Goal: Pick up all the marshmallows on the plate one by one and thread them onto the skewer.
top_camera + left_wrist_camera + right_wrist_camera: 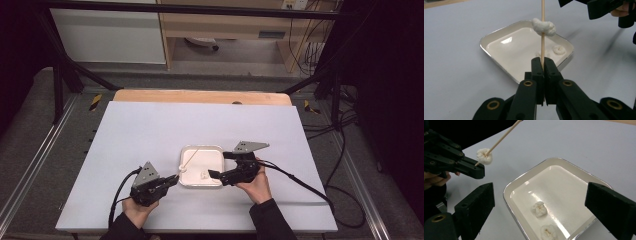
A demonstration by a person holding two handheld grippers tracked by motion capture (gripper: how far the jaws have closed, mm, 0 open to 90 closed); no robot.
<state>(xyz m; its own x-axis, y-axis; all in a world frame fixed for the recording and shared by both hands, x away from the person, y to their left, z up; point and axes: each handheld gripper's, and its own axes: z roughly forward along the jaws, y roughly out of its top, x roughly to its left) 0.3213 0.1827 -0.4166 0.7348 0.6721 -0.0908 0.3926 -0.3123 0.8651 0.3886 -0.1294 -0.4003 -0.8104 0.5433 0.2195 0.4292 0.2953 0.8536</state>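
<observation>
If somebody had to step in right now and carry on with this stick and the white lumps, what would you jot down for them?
Left gripper: jaws shut on the wooden skewer, held over the near edge of the white tray.
Right gripper: jaws open, nothing between them, poised above the tray.
Done: one white piece is threaded on the skewer.
Left: two loose pieces lie in the tray. Probably pick one up with the right gripper and push it onto the skewer, then the other.
</observation>
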